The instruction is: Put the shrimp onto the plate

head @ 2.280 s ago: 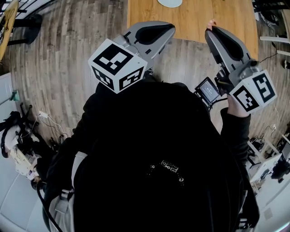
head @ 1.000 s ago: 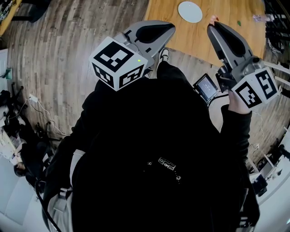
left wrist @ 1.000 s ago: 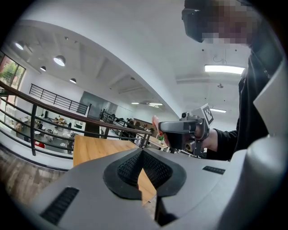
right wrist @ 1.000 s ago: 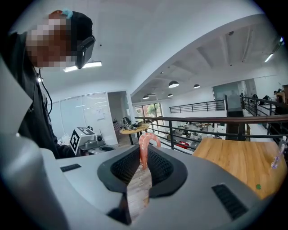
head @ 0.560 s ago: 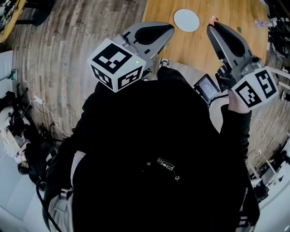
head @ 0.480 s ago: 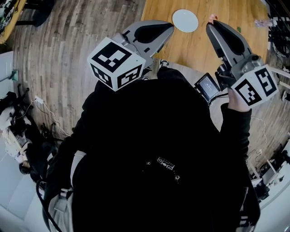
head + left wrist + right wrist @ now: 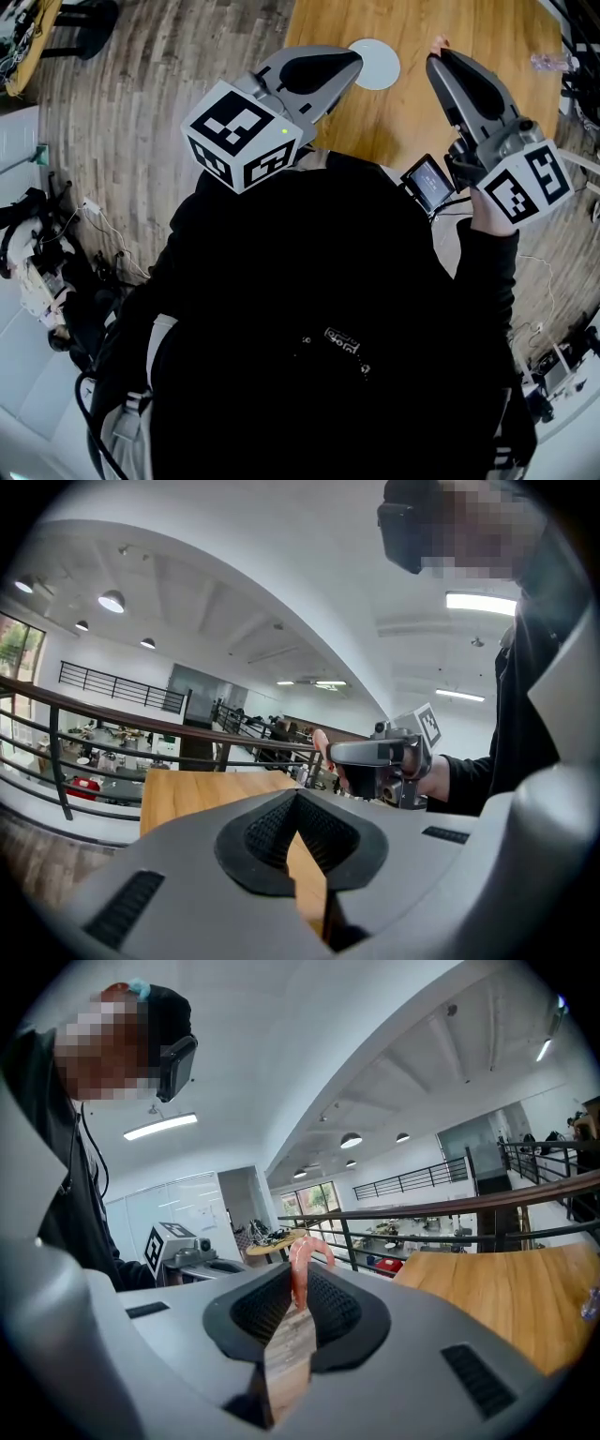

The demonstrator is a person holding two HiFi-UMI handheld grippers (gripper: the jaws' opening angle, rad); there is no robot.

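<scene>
Nearest the head camera I see the wearer's dark jacket (image 7: 319, 356), then the two marker cubes, left cube (image 7: 246, 136) and right cube (image 7: 525, 183), with a small screen (image 7: 429, 185) just beside the right handle. Left gripper (image 7: 353, 59): in its own view the pad tips meet with nothing between them, so I log it closed and empty. Right gripper (image 7: 434, 58): its pads clamp the shrimp (image 7: 298, 1274) at their very tips. Shrimp orientation in the right gripper view: long axis upright, lower end pinched between the pads, pink upper end rising clear of the jaws and hooking over to that view's right. In the head view I see only a pink nub at the gripper's tip, held up off the wooden table (image 7: 422, 112). The white plate (image 7: 380, 67) lies flat on the table, beyond and between the two gripper tips, nearer the left one. The left gripper's tip overlaps the plate's left edge in the head view; I cannot tell whether they touch. Shrimp and plate are apart, with bare tabletop between them. Farther right on the table sits a small clear item (image 7: 548, 62), too small to identify. Beyond the table's far edge the gripper views show a dark railing (image 7: 450, 1215) and a bright hall with ceiling lamps (image 7: 352, 1139).
</scene>
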